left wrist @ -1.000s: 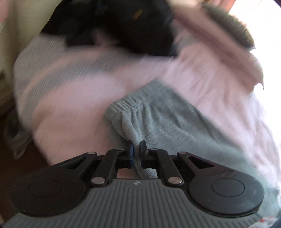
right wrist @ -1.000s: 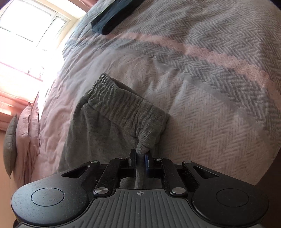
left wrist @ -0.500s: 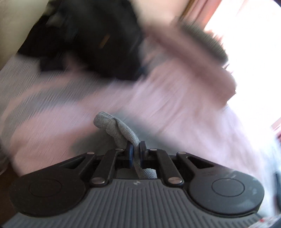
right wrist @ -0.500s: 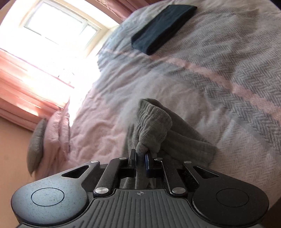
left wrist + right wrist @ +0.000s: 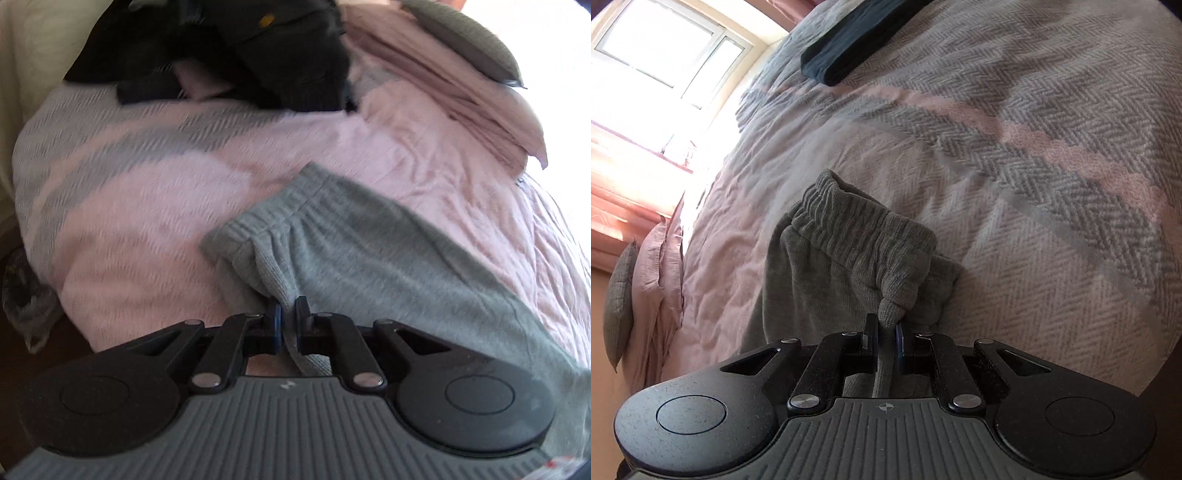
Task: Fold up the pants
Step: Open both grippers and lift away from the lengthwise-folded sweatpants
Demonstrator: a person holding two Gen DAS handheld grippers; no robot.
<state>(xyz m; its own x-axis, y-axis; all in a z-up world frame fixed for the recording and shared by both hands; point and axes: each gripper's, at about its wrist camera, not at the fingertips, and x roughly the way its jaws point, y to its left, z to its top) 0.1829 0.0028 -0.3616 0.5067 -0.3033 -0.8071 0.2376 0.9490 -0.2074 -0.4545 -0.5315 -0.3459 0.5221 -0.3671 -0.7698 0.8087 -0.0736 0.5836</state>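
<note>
Grey knit pants (image 5: 369,251) lie on a pink and grey bedspread (image 5: 147,206), with the elastic waistband (image 5: 266,218) toward the bed's middle. My left gripper (image 5: 288,314) is shut on a pinch of the fabric just below the waistband. In the right wrist view the same pants (image 5: 820,295) show their gathered waistband (image 5: 864,236), and my right gripper (image 5: 885,330) is shut on its near corner. The cloth runs back between both pairs of pads.
A heap of black clothes (image 5: 258,48) sits at the far side of the bed, by pink pillows (image 5: 461,92) and a grey cushion (image 5: 469,40). A folded dark garment (image 5: 857,40) lies further up the bedspread. A bright window (image 5: 657,48) is at the left.
Half a second ago both grippers had the waistband lifted and bunched up. Now it lies spread flat on the bedspread again, close to where it was a second ago. Both grips have held.
</note>
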